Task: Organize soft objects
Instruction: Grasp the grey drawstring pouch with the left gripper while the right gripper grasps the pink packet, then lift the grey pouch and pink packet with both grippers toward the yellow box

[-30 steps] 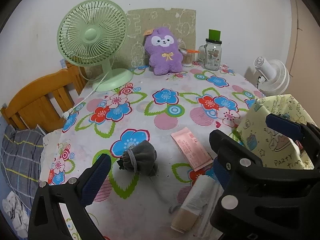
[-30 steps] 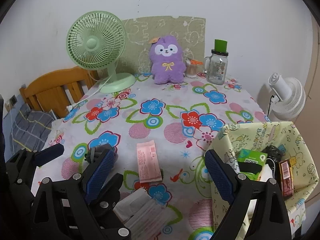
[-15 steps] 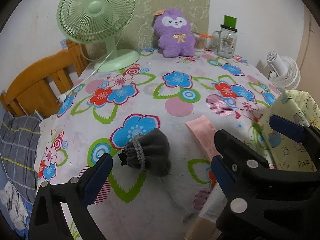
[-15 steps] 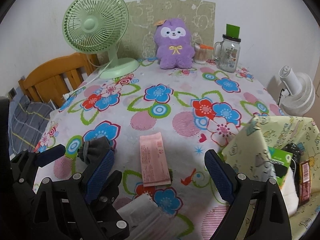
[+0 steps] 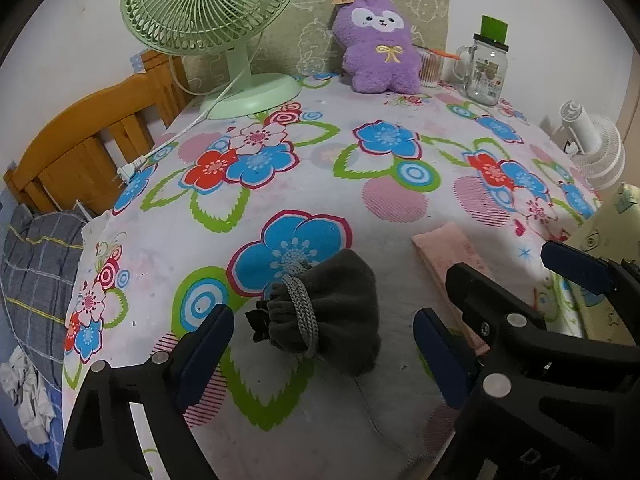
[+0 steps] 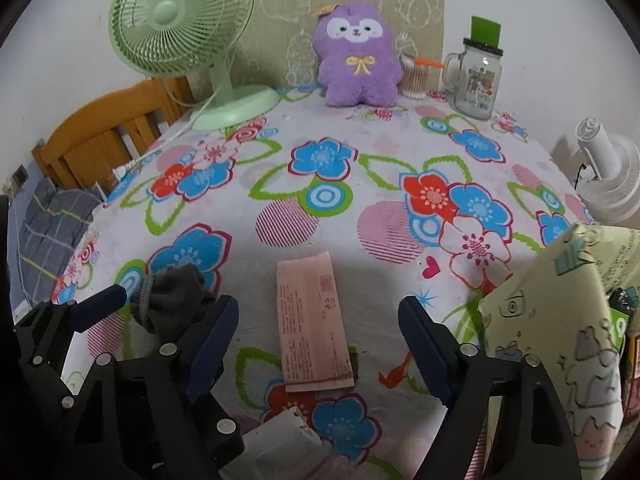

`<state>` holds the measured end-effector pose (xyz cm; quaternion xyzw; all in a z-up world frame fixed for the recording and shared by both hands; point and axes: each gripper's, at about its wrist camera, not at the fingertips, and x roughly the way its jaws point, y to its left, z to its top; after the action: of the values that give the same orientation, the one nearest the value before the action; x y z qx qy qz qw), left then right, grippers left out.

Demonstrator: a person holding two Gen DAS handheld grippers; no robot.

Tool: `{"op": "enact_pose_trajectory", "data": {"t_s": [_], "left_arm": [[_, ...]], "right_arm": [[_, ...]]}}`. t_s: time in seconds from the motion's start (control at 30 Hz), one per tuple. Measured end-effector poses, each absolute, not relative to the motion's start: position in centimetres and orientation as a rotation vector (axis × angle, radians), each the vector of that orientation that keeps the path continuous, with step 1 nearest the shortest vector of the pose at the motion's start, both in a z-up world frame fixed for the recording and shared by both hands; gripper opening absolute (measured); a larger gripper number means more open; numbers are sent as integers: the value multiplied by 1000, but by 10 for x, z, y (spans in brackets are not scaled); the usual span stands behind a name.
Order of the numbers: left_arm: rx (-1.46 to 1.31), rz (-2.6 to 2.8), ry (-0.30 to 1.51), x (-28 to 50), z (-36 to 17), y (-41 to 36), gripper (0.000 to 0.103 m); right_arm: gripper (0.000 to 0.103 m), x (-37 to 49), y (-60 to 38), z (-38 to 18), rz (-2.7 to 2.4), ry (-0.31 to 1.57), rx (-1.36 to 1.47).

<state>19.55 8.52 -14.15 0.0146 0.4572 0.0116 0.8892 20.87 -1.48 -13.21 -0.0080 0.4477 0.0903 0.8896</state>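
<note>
The left gripper (image 5: 322, 346) hangs with jaws spread wide around the grey pouch (image 5: 330, 312) on the near left of the tablecloth (image 5: 320, 184). The right gripper (image 6: 318, 334), also released, hovers over the pink packet (image 6: 312, 324), beside the yellow bag (image 6: 560, 340).

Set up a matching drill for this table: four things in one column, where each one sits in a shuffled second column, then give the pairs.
Things:
1. grey drawstring fabric pouch
2. purple plush toy
3. pink paper packet
4. glass mug jar with green lid

Places:
A. far edge, right of the plush
B. flat on the cloth ahead of the right gripper
C. between the open jaws of the left gripper
D. upright against the patterned board at the back

Pairs: 1-C, 2-D, 3-B, 4-A
</note>
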Motion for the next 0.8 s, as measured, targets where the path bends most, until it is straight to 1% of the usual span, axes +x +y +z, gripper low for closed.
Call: {"op": "enact_pose_trajectory", "data": {"t_s": [0.3, 0.33, 0.4, 0.47, 0.5, 0.57, 0.63, 0.67, 0.8], "left_arm": [[37, 39, 979, 202, -154, 88, 90], [37, 40, 978, 202, -153, 87, 90], [40, 39, 974, 202, -154, 88, 89], [37, 26, 971, 202, -154, 87, 80], [30, 13, 972, 201, -154, 87, 79], [16, -9, 972, 200, -153, 87, 71], [7, -35, 970, 199, -153, 86, 65], [10, -39, 969, 198, -152, 85, 64], [19, -45, 963, 197, -151, 81, 60]], "right_arm": [[71, 218, -9, -147, 210, 969, -32], [69, 219, -9, -147, 212, 971, -32], [61, 220, -8, -149, 218, 975, -35], [56, 221, -8, -151, 232, 984, -21], [55, 222, -8, -152, 234, 990, -13], [49, 223, -8, -154, 227, 993, -13], [46, 223, -8, -154, 220, 989, -27], [43, 223, -8, -154, 220, 989, -33], [43, 223, -8, -153, 222, 986, -37]]}}
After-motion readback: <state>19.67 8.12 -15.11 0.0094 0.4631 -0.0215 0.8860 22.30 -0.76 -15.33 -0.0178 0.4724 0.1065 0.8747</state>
